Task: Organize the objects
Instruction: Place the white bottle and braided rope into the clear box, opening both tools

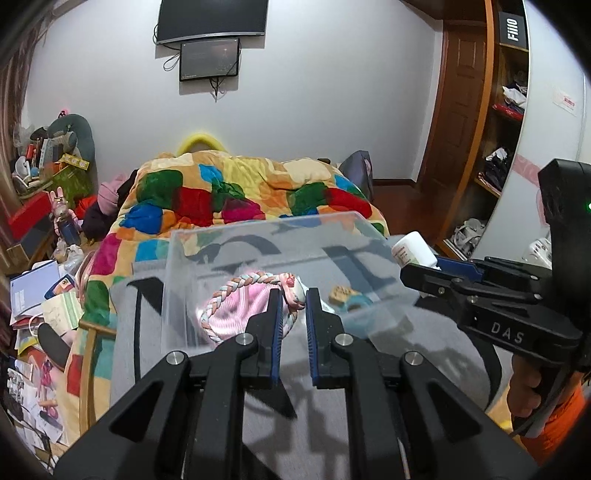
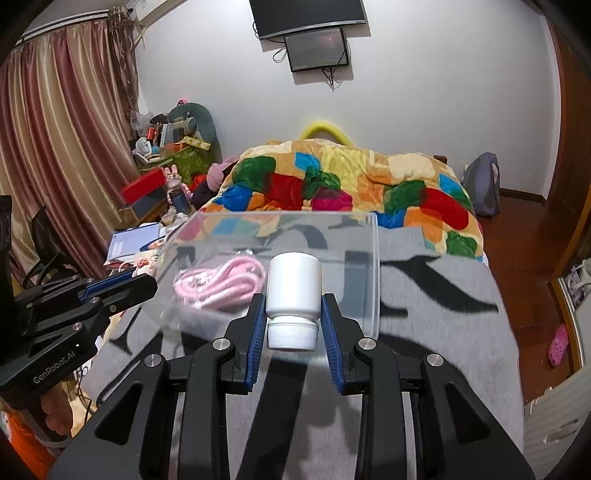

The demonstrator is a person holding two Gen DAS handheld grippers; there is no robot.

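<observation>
white bottle [image 2: 293, 286] | cap-down, held | braided rope [image 1: 236, 306] | in clear bin [image 2: 373, 258]

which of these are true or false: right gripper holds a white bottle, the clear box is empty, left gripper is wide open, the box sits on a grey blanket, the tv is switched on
1. The right gripper holds a white bottle. True.
2. The clear box is empty. False: a pink braided rope lies inside it.
3. The left gripper is wide open. False: its fingers are pinched on the rope's end at the box.
4. The box sits on a grey blanket. True.
5. The wall TV is switched on. False: its screen is dark.
</observation>
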